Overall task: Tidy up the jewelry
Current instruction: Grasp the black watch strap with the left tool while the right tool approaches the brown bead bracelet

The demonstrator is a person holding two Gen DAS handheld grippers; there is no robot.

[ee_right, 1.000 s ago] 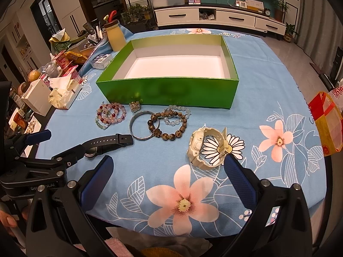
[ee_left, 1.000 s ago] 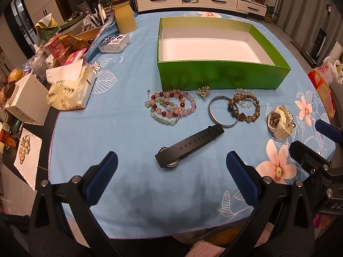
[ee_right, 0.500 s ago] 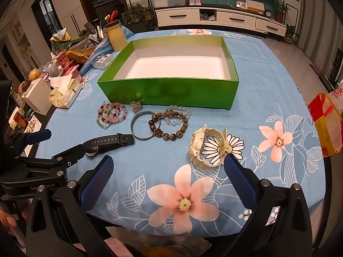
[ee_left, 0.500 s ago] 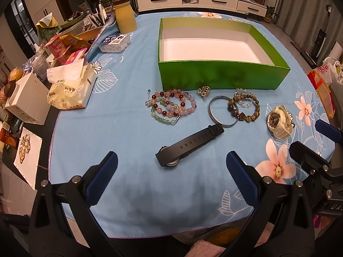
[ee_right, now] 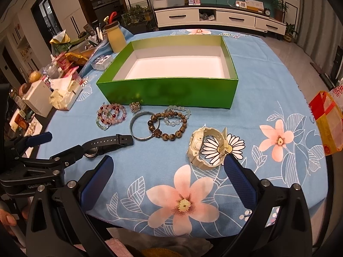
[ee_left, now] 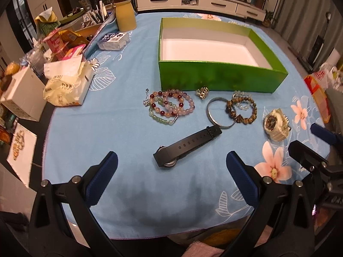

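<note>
An empty green box (ee_left: 216, 79) (ee_right: 171, 90) stands on the blue floral tablecloth. In front of it lie pink and green bead bracelets (ee_left: 169, 107) (ee_right: 111, 113), a small metal ring (ee_left: 202, 92) (ee_right: 135, 106), a silver bangle (ee_left: 218, 112) (ee_right: 144, 128), brown bead bracelets (ee_left: 242, 109) (ee_right: 169, 126), a black watch (ee_left: 186, 145) (ee_right: 107, 143) and a cream watch (ee_left: 275, 124) (ee_right: 205, 147). My left gripper (ee_left: 171, 171) is open, just short of the black watch. My right gripper (ee_right: 169, 171) is open, its right finger beside the cream watch. Neither holds anything.
The table's left side holds a tissue pack (ee_left: 64, 83), a white carton (ee_left: 23, 96), snack packets (ee_left: 62, 42), a yellow jar (ee_left: 125, 15) and a clear plastic case (ee_left: 113, 40). A red and yellow bag (ee_right: 328, 120) sits off the right edge. A hand (ee_right: 8, 220) shows at lower left.
Both cameras have drifted very slightly; the jewelry and the box lie where they were, and both grippers stay open.
</note>
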